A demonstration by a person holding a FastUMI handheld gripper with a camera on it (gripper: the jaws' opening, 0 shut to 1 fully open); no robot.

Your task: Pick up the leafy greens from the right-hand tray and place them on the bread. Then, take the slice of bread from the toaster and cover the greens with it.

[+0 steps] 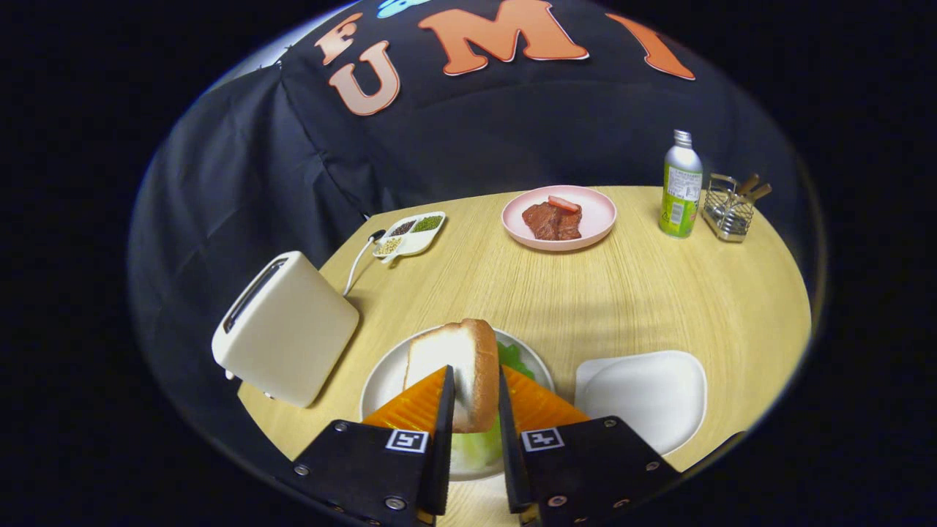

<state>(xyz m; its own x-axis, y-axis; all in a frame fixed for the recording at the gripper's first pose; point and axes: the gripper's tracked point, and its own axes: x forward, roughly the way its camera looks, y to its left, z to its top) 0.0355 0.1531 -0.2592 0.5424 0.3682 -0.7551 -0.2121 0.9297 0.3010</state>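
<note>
Crusty brown edge toward me, the one bread slice (460, 369) stands on edge, its long axis running near to far, pinched between both fingers of my gripper (474, 399), nearly closed on it. Below it lie the leafy greens (514, 358) on one white plate (386, 380). I count one toaster (284, 328) left, one white tray (644, 395) right, one pink plate (559, 217) and one bottle (681, 184) far.

toaster (285, 329) close beside plate (384, 380), bare table (622, 300) beyond

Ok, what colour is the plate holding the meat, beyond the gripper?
Pink. The plate shows best in the gripper view, while the gripper is shut on the bread slice.
</note>
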